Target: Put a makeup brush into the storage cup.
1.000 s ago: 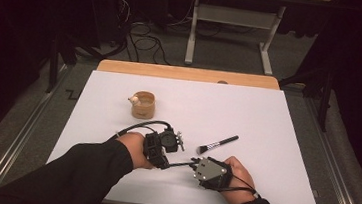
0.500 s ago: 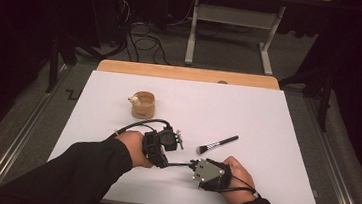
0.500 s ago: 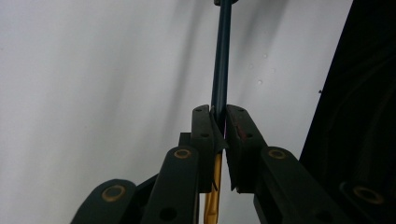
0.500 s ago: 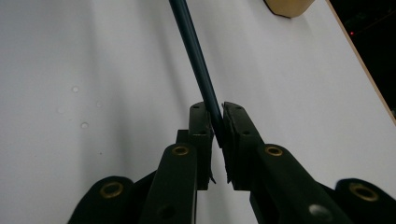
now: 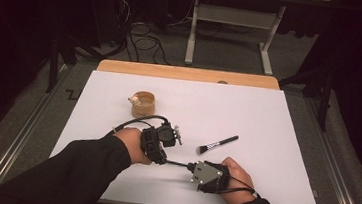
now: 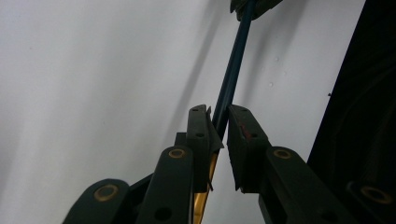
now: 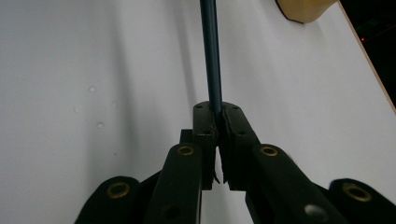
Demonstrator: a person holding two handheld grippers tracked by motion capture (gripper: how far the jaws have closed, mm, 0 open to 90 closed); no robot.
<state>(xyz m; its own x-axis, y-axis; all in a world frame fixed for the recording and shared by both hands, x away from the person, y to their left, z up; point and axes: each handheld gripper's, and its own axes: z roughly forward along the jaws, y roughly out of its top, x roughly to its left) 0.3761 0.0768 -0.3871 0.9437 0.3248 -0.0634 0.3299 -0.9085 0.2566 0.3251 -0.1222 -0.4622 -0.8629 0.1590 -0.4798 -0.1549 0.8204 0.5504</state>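
Dark room all around, cables on the floor behind, and a white tabletop (image 5: 277,121) with a wooden strip (image 5: 186,73) along its far edge. High view: a round wooden cup (image 5: 143,103) and a makeup brush (image 5: 217,144) sit well apart, with plenty of bare space to the right. The thin blue rod (image 5: 179,164) bridges the left gripper (image 5: 163,159) and the right gripper (image 5: 194,167) near the front edge.

Left gripper view: the jaws have just eased apart, and the rod (image 6: 233,70) sits loose between them.

Right gripper view: the jaws are clamped tight on the rod (image 7: 211,56), over smooth matte white.
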